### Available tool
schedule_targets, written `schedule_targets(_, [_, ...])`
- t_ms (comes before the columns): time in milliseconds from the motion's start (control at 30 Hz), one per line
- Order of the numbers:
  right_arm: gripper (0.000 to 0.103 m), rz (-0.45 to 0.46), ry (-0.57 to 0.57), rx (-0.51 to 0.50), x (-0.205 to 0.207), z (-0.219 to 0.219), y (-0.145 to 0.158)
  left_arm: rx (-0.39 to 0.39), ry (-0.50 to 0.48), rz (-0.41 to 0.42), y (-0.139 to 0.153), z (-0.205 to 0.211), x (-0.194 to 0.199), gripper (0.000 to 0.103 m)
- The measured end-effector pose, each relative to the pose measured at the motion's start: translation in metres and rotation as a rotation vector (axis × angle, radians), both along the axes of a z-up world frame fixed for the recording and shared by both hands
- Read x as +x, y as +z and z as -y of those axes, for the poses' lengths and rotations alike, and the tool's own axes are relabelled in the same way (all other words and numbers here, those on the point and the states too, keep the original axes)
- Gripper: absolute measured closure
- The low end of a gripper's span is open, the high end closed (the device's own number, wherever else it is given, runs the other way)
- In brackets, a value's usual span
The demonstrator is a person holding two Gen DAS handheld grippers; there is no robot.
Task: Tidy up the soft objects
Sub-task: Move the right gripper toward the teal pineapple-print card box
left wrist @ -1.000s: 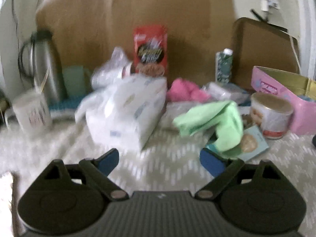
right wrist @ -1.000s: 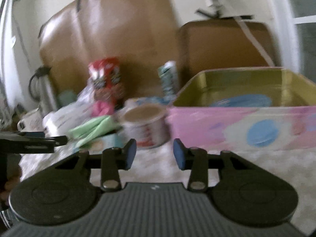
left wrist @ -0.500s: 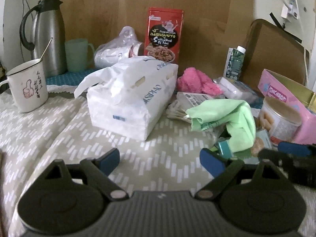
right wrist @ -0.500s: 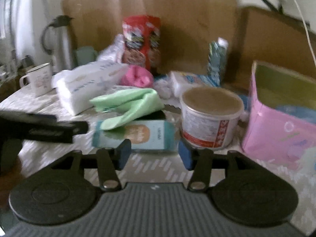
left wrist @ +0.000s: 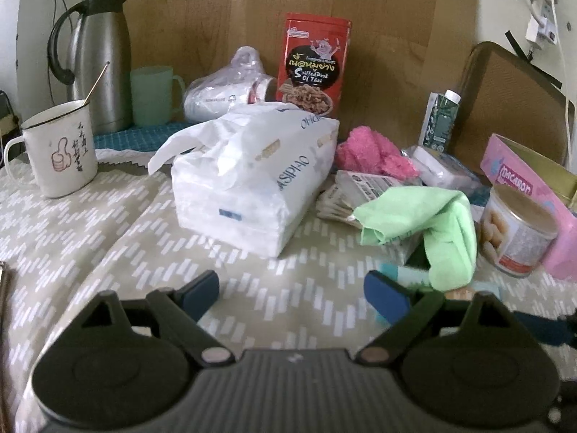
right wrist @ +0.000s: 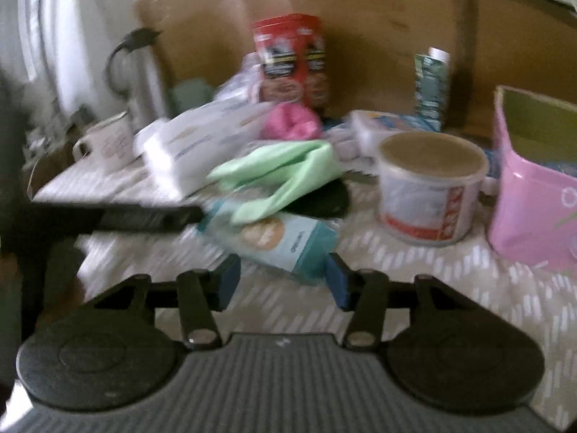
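The left gripper (left wrist: 291,294) is open and holds nothing, low over the patterned tablecloth (left wrist: 108,252). The right gripper (right wrist: 282,280) is also open, its fingers apart on both sides of the near end of a teal packet (right wrist: 285,241); whether they touch it I cannot tell. The green cloth (left wrist: 429,223) lies partly over this packet, beside the round tin (left wrist: 515,231). The pink fluffy cloth (left wrist: 371,151) lies farther back, just behind the white tissue pack (left wrist: 252,180).

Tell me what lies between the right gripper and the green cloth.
A teal packet, just ahead of the right gripper; the green cloth drapes onto it, per the right wrist view.
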State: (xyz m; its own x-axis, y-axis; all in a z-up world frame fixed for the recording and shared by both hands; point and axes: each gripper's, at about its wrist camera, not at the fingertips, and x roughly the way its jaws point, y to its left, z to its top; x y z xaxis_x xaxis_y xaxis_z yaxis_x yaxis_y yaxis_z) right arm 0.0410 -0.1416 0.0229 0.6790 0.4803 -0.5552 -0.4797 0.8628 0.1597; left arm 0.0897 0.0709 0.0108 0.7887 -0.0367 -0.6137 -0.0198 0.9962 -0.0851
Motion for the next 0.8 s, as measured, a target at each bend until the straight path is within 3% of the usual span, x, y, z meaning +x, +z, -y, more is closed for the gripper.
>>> schedule_targets(100, [0.045, 0.037, -0.001, -0.037, -0.002, 0.003, 0.002, 0.007, 0.0, -0.001, 0.0, 0.001, 0.0, 0.012])
schedule_targets(267, [0.019, 0.051, 0.038, -0.078, 0.016, 0.001, 0.003, 0.011, 0.001, -0.003, 0.0, 0.001, 0.0, 0.011])
schedule_targets(367, [0.019, 0.045, 0.098, -0.126, 0.024, -0.01, -0.002, 0.018, -0.001, -0.005, 0.0, 0.002, 0.001, 0.011])
schedule_targets(433, [0.021, 0.059, 0.109, -0.146, 0.024, -0.018, -0.002, 0.028, 0.017, -0.008, -0.001, 0.001, 0.002, 0.011])
schedule_targets(467, [0.032, 0.066, 0.1, -0.152, 0.024, -0.019, -0.002, 0.024, 0.032, -0.008, 0.0, 0.0, 0.002, 0.011])
schedule_targets(633, [0.05, 0.078, 0.129, -0.165, 0.007, -0.01, 0.0, 0.034, 0.019, -0.016, -0.001, 0.001, 0.003, 0.008])
schedule_targets(800, [0.053, 0.097, 0.105, -0.166, -0.031, 0.017, -0.001, 0.053, 0.019, -0.022, -0.001, 0.004, 0.004, 0.008])
